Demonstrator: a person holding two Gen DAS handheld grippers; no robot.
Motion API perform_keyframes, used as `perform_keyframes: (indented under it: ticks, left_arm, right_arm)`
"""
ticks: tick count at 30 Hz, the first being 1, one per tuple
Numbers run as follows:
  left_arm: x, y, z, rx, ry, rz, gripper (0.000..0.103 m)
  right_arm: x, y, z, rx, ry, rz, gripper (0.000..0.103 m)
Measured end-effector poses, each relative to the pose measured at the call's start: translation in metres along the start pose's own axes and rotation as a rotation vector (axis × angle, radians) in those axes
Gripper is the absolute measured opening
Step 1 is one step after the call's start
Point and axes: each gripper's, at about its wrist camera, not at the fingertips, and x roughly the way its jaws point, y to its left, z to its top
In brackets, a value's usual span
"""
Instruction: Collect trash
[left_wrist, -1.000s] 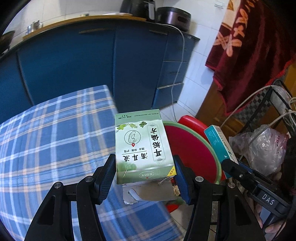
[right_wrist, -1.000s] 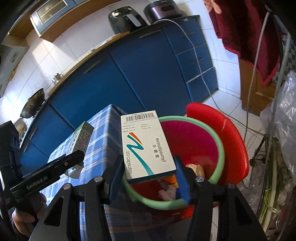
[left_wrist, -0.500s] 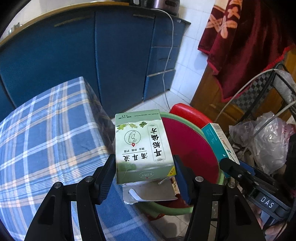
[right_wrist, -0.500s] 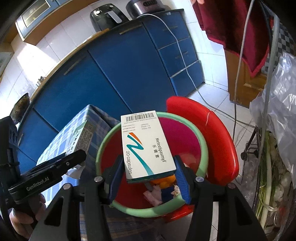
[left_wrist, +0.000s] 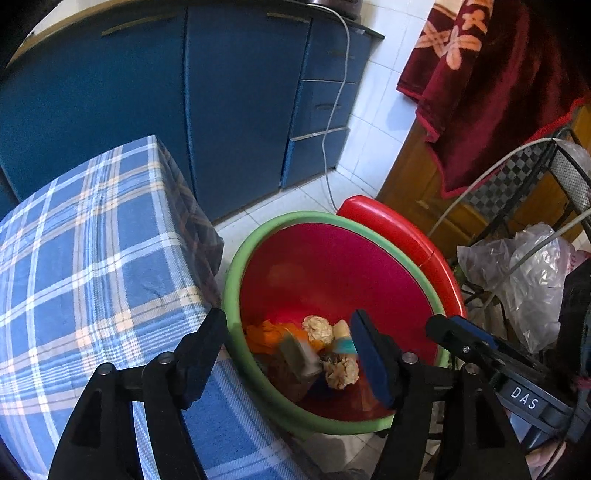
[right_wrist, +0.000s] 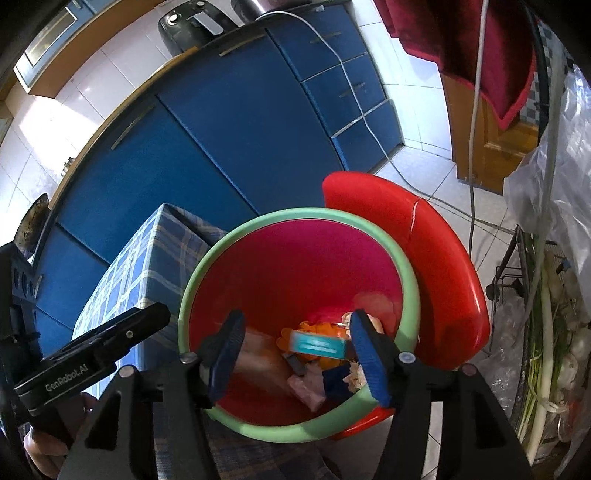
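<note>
Step in hand, as judged here: release over the bin. Hold both grippers above the mouth of the red bin (right_wrist: 295, 273), inside its green rim (right_wrist: 192, 295), until each carton is clear of the pads.

The bin stands on the floor just beside the corner of the surface (left_wrist: 92, 240), which carries a blue plaid cloth. Its red lid (right_wrist: 443, 266) stands open behind the rim.

Left gripper (left_wrist: 288, 354): the jaws are opening and nothing sits between them. A blurred greenish carton (left_wrist: 297, 356) shows below, inside the bin among the trash; whether it is falling or already resting you cannot tell. This gripper sits close over the rim nearest the surface corner, so keep it from drifting back over the cloth.

Right gripper (right_wrist: 295, 354): the jaws are opening and stand apart from the teal-and-white carton (right_wrist: 319, 344), which lies in the bin on the orange scrap (right_wrist: 314, 328). No pad presses on it.

Do not lower either gripper further; the rim is near the fingertips. Withdraw straight up, judged the safest exit.

Count, largest first:
- bin: one, with one lid
- surface: one
- grippers: two, both empty
- cartons in the bin: two
- crumpled paper balls (left_wrist: 317, 328): two in the left wrist view
- orange scrap: one
- other dark and pink pieces: too blurred to count
</note>
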Motion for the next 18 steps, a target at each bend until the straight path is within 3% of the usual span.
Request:
perform_keyframes:
  ticks: [18]
  left_arm:
    - [-0.05,0.021,-0.016,-0.048,-0.068,0.03,0.071]
  right_arm:
    - [-0.031,0.036,-0.012,-0.08,-0.029,0.035,0.07]
